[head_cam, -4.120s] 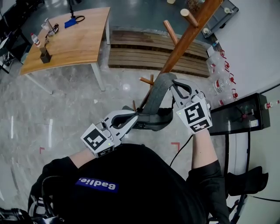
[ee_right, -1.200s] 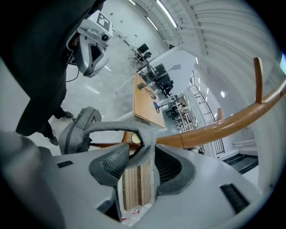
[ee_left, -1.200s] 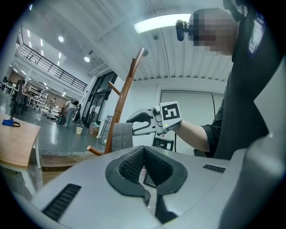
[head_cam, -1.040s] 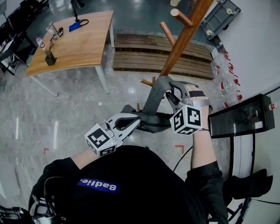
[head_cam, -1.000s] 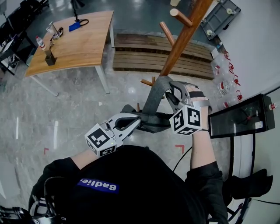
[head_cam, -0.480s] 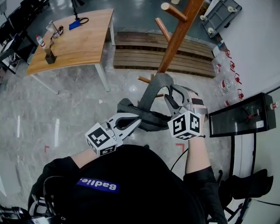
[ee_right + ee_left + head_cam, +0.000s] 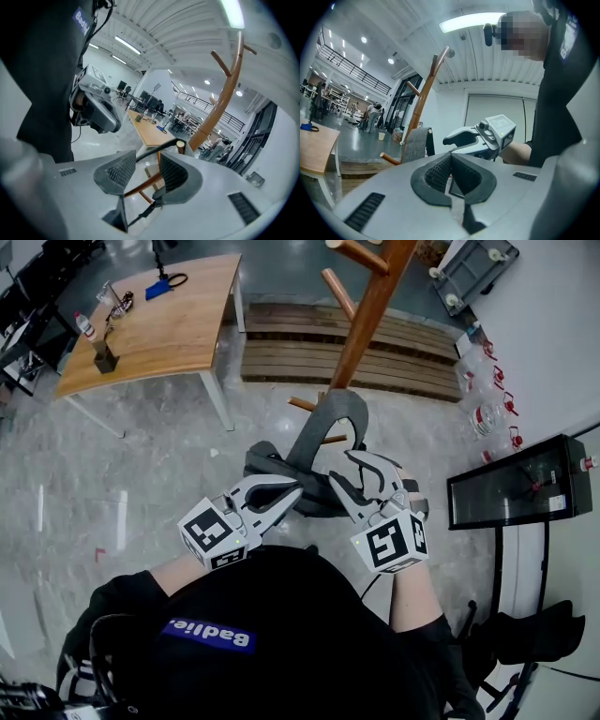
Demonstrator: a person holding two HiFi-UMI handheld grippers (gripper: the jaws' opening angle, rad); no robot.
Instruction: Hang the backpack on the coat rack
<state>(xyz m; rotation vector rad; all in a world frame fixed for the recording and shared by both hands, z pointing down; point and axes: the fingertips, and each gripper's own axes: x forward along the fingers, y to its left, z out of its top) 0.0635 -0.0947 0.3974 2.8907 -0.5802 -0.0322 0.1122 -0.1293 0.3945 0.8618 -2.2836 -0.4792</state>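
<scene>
The dark grey backpack (image 7: pixel 302 491) hangs off the floor in front of me. Its wide grey strap (image 7: pixel 328 420) loops up toward the low pegs (image 7: pixel 300 404) of the wooden coat rack (image 7: pixel 367 317). My left gripper (image 7: pixel 296 493) is shut, its tips at the bag's left side, with only a thin piece showing between the pads (image 7: pixel 440 172). My right gripper (image 7: pixel 345 471) stands open beside the bag's right side. In the right gripper view a dark strap (image 7: pixel 157 148) runs across the open pads (image 7: pixel 121 171). Whether the loop rests on a peg I cannot tell.
A wooden table (image 7: pixel 150 324) with a bottle and small items stands at the back left. A slatted wooden platform (image 7: pixel 300 351) lies behind the rack. A black cabinet (image 7: pixel 511 488) and several water bottles (image 7: pixel 487 418) line the right wall.
My right gripper has come down from the top of the strap loop to beside the bag's body, toward me. The backpack has shifted slightly left. The left gripper has stayed on the bag.
</scene>
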